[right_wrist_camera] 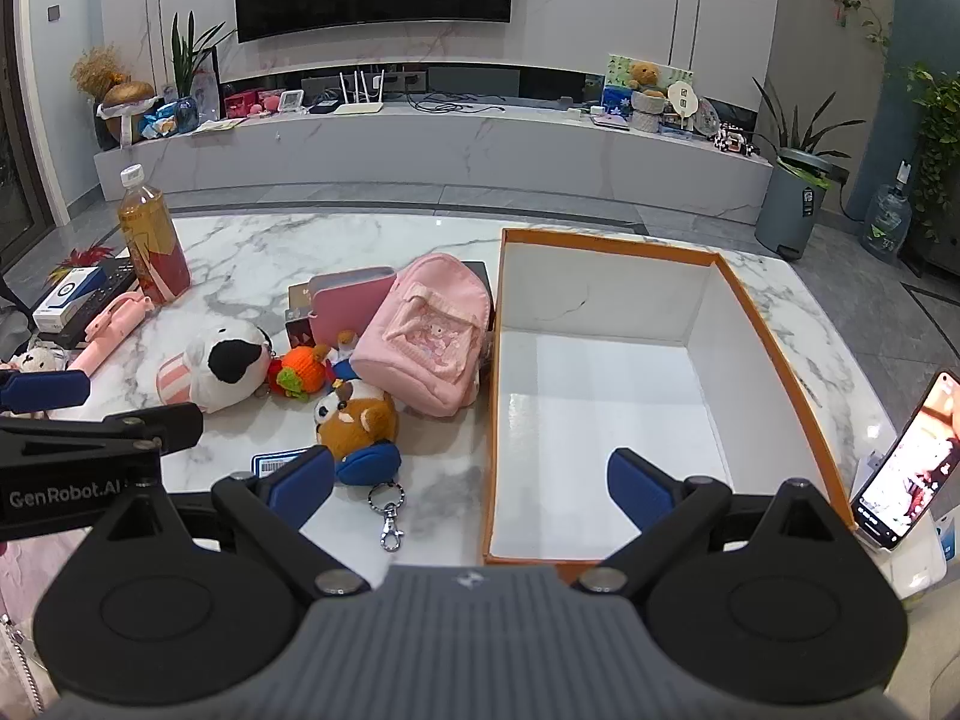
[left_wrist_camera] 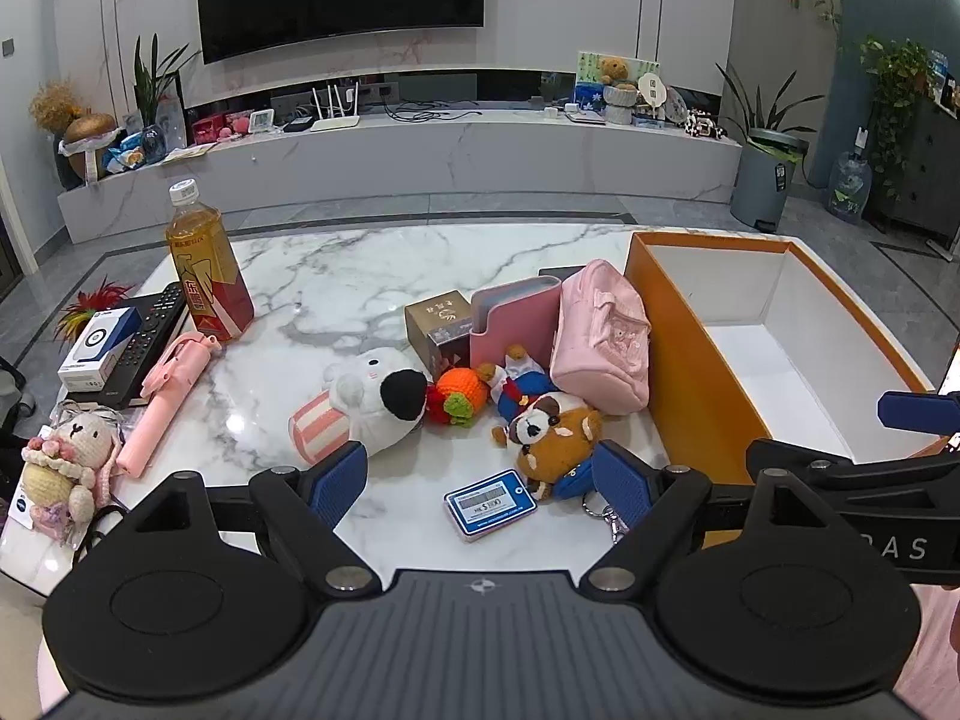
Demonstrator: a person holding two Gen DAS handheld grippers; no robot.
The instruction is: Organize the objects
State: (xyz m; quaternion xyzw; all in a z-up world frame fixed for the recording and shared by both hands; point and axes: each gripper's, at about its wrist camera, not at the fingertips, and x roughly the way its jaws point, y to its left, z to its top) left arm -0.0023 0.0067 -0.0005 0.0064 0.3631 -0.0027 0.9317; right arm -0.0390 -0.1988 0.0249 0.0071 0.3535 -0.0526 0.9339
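- The orange box (right_wrist_camera: 786, 354) stands open and empty at the right end of the desk (left_wrist_camera: 336, 282). Its white inside is bare, which suggests it is the bin meant for the loose things and that no sorting has been done yet.
- Just beside its left wall the toys lie in a heap: a pink mini backpack (right_wrist_camera: 429, 336) touching the wall, a pink holder (left_wrist_camera: 510, 324) and a small brown carton (left_wrist_camera: 438, 324) behind, a cow plush (left_wrist_camera: 375, 399), an orange knitted toy (left_wrist_camera: 459, 393) and a brown plush keychain (right_wrist_camera: 357, 420) nearer the front edge.
- A blue card (left_wrist_camera: 489, 501) lies flat by the front edge, close to the keychain.
- At the left end a tea bottle (left_wrist_camera: 207, 276) stands upright beside a remote (left_wrist_camera: 150, 336), a white box (left_wrist_camera: 99, 348), a pink selfie stick (left_wrist_camera: 162, 396) and a bunny doll (left_wrist_camera: 66, 468).
- The left tool (left_wrist_camera: 480, 483) hangs wide and empty above the card and the keychain; the right tool (right_wrist_camera: 471, 477) hangs wide and empty over the box's near left corner.
- Only the right view shows the phone (right_wrist_camera: 906, 468) propped at the right edge and the keychain's metal clasp (right_wrist_camera: 390, 525) in full; only the left view shows the bunny doll whole.
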